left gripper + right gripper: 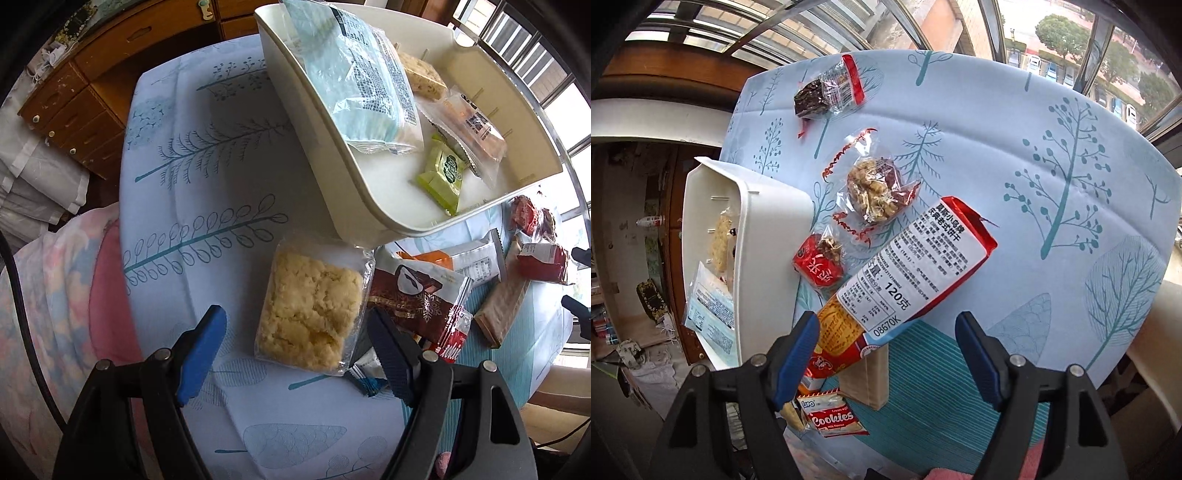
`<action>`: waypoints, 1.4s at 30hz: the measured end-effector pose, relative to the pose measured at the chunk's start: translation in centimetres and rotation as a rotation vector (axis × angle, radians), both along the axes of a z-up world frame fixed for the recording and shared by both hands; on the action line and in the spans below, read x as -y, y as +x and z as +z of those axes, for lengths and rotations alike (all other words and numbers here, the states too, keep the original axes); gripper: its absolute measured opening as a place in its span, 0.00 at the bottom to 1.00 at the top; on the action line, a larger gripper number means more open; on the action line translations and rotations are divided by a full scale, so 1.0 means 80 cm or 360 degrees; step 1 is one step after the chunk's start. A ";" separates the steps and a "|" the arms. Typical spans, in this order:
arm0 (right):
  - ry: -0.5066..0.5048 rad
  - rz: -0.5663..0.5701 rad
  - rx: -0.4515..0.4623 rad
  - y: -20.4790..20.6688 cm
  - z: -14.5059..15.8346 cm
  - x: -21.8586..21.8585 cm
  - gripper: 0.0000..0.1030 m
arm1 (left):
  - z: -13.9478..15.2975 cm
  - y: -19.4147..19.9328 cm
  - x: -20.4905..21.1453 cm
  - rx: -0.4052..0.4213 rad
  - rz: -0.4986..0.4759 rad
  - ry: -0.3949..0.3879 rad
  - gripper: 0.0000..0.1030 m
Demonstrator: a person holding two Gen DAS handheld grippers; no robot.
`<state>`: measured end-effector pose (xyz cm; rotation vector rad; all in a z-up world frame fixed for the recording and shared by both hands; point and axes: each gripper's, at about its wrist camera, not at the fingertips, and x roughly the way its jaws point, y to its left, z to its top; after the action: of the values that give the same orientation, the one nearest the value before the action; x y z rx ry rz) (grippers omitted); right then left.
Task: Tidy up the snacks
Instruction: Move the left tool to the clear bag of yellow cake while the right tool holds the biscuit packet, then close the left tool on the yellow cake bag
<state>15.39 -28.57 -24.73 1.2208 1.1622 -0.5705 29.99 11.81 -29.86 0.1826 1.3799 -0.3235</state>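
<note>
A white bin (369, 206) stands on the table and holds a pale blue bag (354, 74), a green packet (443, 173), an orange wrapped snack (469, 122) and a crumbly cake (421, 74). My left gripper (299, 347) is open above a clear-wrapped yellow crumbly cake (310, 310), its jaws on either side. A brown chocolate packet (421, 295) lies to the right. My right gripper (886, 350) is open over the end of a long red-and-orange biscuit pack (908, 273). The bin also shows in the right wrist view (768, 236).
Loose snacks lie on the tree-print cloth (1034, 184): a walnut packet (875, 188), a red packet (820, 266), a dark bar (827, 92), a Cookies packet (831, 417), a tan wafer pack (498, 306). Wooden drawers (85, 92) stand beyond the table edge.
</note>
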 end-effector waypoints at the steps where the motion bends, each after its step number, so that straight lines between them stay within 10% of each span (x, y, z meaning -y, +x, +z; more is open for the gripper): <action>1: -0.0003 -0.0003 -0.0008 0.001 -0.003 0.000 0.74 | -0.004 0.000 0.000 -0.0008 -0.0010 0.0000 0.75; 42: 0.0062 -0.0259 0.0047 0.034 -0.059 0.012 0.85 | -0.052 0.014 -0.002 -0.0143 0.0064 -0.0104 0.59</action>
<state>18.13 -29.57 -29.43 1.3614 1.0598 -0.6514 31.07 12.01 -33.99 0.0870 1.4580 -0.3464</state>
